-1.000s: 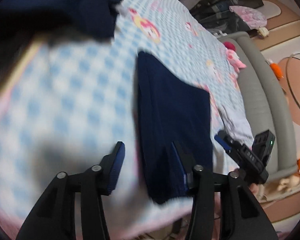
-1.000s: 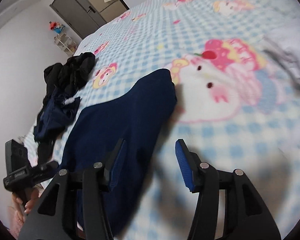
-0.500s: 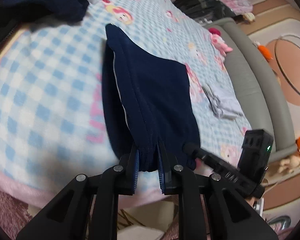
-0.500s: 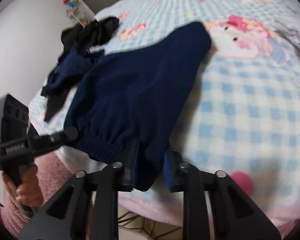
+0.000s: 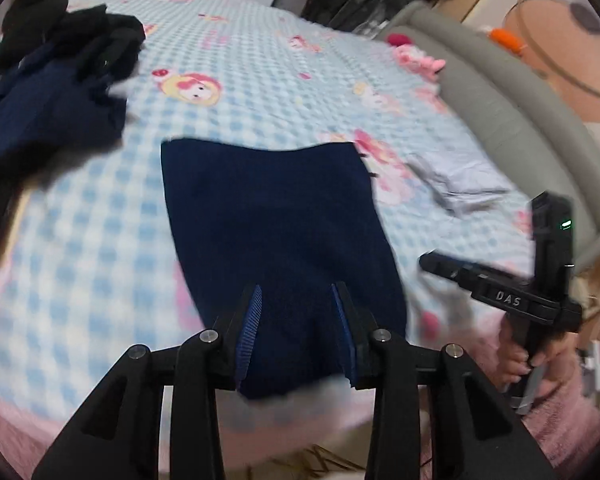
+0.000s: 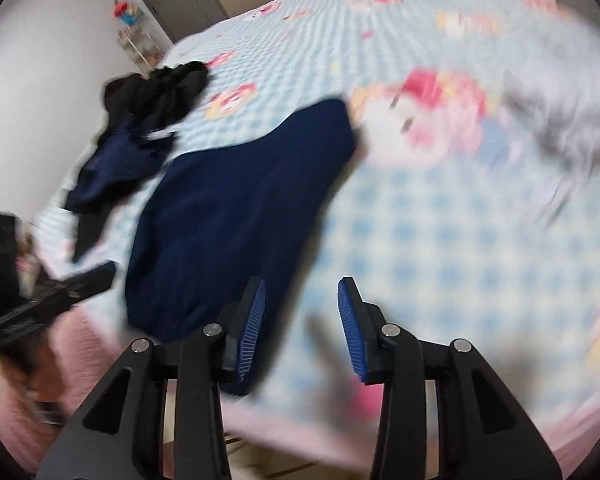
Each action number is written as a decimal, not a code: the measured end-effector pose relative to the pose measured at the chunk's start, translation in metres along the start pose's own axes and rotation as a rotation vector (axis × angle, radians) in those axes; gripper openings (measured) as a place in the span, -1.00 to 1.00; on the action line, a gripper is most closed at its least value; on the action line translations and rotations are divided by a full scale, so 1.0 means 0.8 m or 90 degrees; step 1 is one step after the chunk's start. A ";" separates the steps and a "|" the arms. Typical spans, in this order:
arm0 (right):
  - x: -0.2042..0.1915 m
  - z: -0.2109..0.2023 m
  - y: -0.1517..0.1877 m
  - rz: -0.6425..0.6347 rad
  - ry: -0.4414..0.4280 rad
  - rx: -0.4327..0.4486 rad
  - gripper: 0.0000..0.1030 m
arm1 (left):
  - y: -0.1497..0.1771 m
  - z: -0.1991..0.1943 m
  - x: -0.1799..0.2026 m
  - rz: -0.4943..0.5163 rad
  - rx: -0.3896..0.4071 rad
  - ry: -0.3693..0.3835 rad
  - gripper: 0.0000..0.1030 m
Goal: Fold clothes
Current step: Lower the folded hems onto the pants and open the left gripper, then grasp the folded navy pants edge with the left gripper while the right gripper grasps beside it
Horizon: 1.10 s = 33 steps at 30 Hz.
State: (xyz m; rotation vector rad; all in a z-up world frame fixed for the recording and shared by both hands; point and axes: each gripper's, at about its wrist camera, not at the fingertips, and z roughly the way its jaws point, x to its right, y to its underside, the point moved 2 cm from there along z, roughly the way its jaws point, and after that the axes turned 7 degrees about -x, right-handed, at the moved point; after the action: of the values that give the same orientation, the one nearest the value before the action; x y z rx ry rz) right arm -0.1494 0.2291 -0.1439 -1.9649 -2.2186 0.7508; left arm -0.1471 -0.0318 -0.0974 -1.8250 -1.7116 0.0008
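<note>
Bedroom, checked blue sheet [image 5: 100, 208] as work surface.

Left wrist view: navy garment [image 5: 276, 216] lies flat near the bed's front edge, far edge straight, near end hanging a little over the edge. Left gripper [image 5: 296, 332] is spread, fingers either side of the near end w/o pinching it. Dark pile [image 5: 48, 80] of other clothes sits well apart, far left; grey cloth [image 5: 456, 188] to the right. Right gripper [image 5: 500, 296] seen side-on, held by a hand [image 5: 536, 364].

Right wrist view (blurred): right gripper [image 6: 302, 328] also spread, nothing between its fingers; it sits at the garment's [image 6: 236, 208] right near corner, left finger over cloth.

Judgement: garment looks part-folded; whether more folds remain can't be told. To fold well, pinch both near corners level, lift together, keep edges aligned, lay down w/o dragging the sheet.
</note>
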 end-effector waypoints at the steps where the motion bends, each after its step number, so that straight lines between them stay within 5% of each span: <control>1: 0.002 0.003 -0.014 -0.009 0.025 0.004 -0.25 | -0.014 0.003 0.005 0.002 0.004 -0.003 -0.30; 5: 0.034 0.044 -0.078 0.022 0.094 -0.011 -0.25 | -0.066 0.034 0.031 0.010 -0.013 0.023 -0.30; 8: 0.060 0.087 -0.125 0.038 0.115 -0.032 -0.25 | -0.097 0.088 0.049 0.039 -0.073 0.036 -0.30; 17: 0.038 0.111 -0.137 -0.037 -0.133 -0.027 -0.24 | -0.086 0.170 0.043 0.005 -0.132 0.007 -0.29; 25: -0.001 0.089 -0.132 -0.097 -0.171 0.001 -0.24 | -0.077 0.187 0.045 0.009 -0.131 -0.003 -0.27; 28: -0.017 0.092 -0.138 -0.114 -0.146 0.009 -0.18 | -0.076 0.194 0.046 0.016 -0.132 -0.009 -0.27; 33: -0.009 0.136 -0.135 -0.076 -0.111 -0.071 -0.11 | -0.072 0.200 0.051 0.030 -0.132 -0.026 -0.27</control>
State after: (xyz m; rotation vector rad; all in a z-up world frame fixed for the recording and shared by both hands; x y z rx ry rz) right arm -0.2873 0.1839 -0.1929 -1.8587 -2.5030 0.8295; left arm -0.2580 0.0718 -0.1838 -2.0274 -1.7516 -0.1262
